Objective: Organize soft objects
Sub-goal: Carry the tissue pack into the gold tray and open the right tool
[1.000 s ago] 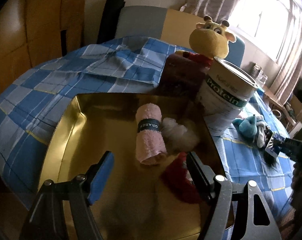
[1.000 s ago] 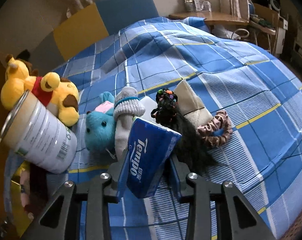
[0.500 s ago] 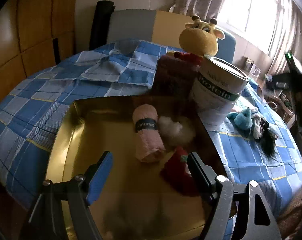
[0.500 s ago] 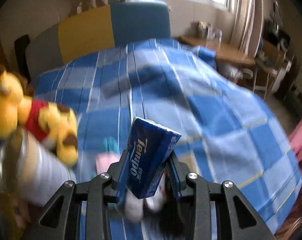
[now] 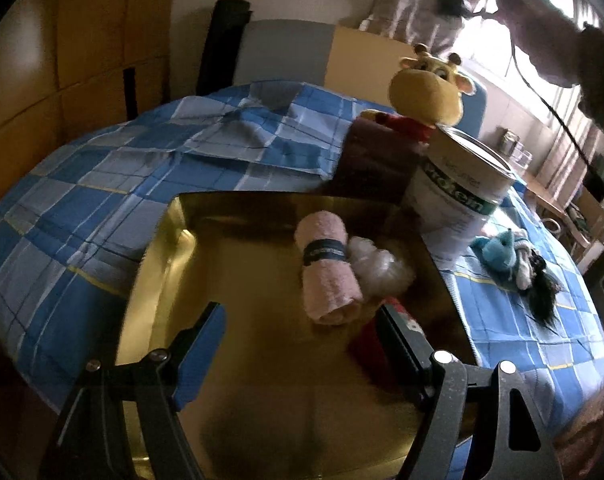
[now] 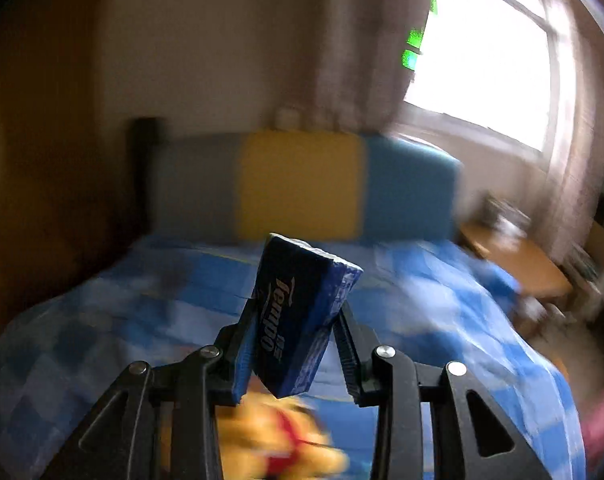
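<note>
My right gripper [image 6: 295,334] is shut on a blue Tempo tissue pack [image 6: 299,312], held high above the blue checked bed with the yellow giraffe plush [image 6: 277,444] blurred below it. My left gripper [image 5: 302,324] hangs open over a gold tray [image 5: 173,280], nothing between its fingers. In the tray lie a rolled pink towel [image 5: 328,268], a white fluffy ball [image 5: 378,264] and a red soft item [image 5: 368,348]. The giraffe plush [image 5: 428,92] also shows behind the tray.
A white protein tin [image 5: 458,196] and a dark maroon block [image 5: 376,164] stand at the tray's far right corner. A blue plush [image 5: 498,250], a sock and a black wig [image 5: 544,292] lie on the bed to the right. A person's arm [image 5: 542,52] crosses the upper right.
My right gripper rose steeply from the pile on the bed with the tissue pack and swung over the giraffe plush. The left gripper shifted slightly above the tray.
</note>
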`<state>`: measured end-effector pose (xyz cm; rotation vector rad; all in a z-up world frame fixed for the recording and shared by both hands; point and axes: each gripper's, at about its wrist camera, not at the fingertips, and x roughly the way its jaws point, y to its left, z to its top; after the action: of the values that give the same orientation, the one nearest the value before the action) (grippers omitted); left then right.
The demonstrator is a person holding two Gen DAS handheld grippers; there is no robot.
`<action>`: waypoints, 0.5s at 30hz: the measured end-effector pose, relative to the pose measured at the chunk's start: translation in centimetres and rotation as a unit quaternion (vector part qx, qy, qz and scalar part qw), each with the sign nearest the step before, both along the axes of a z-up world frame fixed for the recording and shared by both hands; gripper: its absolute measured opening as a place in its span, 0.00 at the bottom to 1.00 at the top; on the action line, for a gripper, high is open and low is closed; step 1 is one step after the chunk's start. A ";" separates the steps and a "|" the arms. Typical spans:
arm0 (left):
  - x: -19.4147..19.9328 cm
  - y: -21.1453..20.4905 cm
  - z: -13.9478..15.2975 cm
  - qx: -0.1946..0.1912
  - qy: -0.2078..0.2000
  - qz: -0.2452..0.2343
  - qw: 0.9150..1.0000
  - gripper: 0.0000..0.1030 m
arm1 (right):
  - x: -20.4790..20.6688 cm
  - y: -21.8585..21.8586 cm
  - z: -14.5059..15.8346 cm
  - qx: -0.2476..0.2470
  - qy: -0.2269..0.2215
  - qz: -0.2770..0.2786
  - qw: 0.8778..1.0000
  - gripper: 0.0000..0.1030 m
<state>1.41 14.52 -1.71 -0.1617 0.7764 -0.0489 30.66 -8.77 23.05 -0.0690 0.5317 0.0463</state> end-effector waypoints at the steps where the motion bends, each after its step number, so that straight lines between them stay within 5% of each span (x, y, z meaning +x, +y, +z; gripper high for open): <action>1: 0.0 0.4 0.0 -0.001 -0.001 0.007 1.000 0.75 | -0.6 2.3 0.0 -0.004 -0.002 0.039 0.999 0.35; 5: -0.3 1.5 0.4 0.007 -0.003 0.039 0.999 0.75 | -3.8 9.7 -3.4 -0.029 0.035 0.169 0.985 0.35; 8: -0.6 2.3 0.6 0.010 -0.004 0.060 0.998 0.77 | -6.7 13.5 -8.9 -0.051 0.103 0.238 0.964 0.35; 15: -1.8 3.6 0.9 0.021 -0.010 0.094 0.995 0.82 | -11.7 16.7 -21.2 -0.061 0.234 0.284 0.928 0.35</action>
<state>-0.39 18.11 -0.84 -0.1928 0.7390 0.1443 18.96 7.97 1.85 -0.3394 0.9795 0.6104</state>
